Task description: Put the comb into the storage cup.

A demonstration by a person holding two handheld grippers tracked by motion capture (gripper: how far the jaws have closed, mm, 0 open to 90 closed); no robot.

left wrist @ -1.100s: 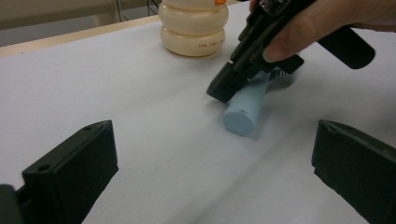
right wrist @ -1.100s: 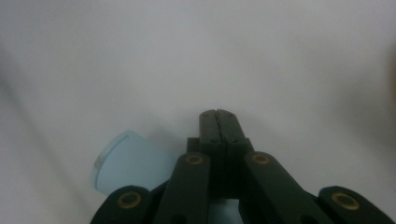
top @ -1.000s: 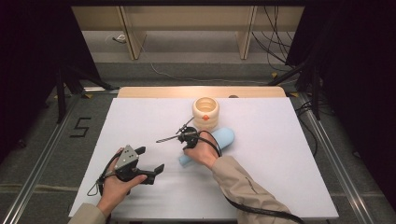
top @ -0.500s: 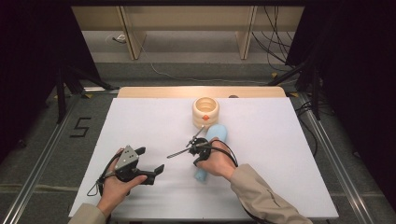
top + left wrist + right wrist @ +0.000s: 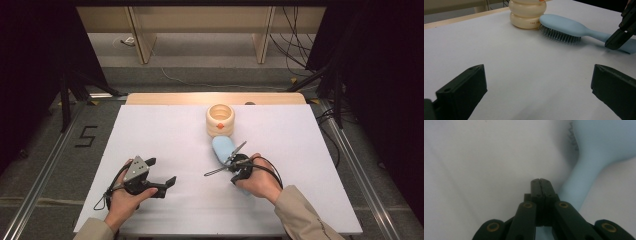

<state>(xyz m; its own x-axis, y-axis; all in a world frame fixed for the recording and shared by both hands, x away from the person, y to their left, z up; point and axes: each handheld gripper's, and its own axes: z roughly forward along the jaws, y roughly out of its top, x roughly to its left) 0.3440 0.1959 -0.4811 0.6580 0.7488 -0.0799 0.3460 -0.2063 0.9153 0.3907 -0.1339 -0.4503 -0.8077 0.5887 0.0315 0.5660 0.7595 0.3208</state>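
Here we log one white table top (image 5: 165, 130), the largest thing in sight, with a bare wood strip along its far edge. On it we count one cream ridged pot (image 5: 220, 120), one pale blue hairbrush (image 5: 223, 149), and two grippers, one in each of the person's hands.

Left gripper (image 5: 162, 175): it sits low over the near left part of the table, well apart from the brush. In the left gripper view its two black jaws stand wide apart at the bottom corners, nothing between them, bare white surface beneath.

Right gripper (image 5: 540, 181): in its own view the two jaws are pressed flat together, tip to tip, with nothing caught between. The brush handle runs just beside them on the right; we cannot tell whether the jaws touch it. From the high view the right hand (image 5: 257, 177) sits just near of the brush, and two thin dark struts splay out from the gripper's body there.

Hairbrush: it lies bristles down near the table's middle, head toward the pot and touching or nearly touching its base, handle pointing back to the person. Smooth oval back, short grey bristles visible under the head in the left gripper view.

Pot: stacked rounded rings, open top, small orange mark on its near side.
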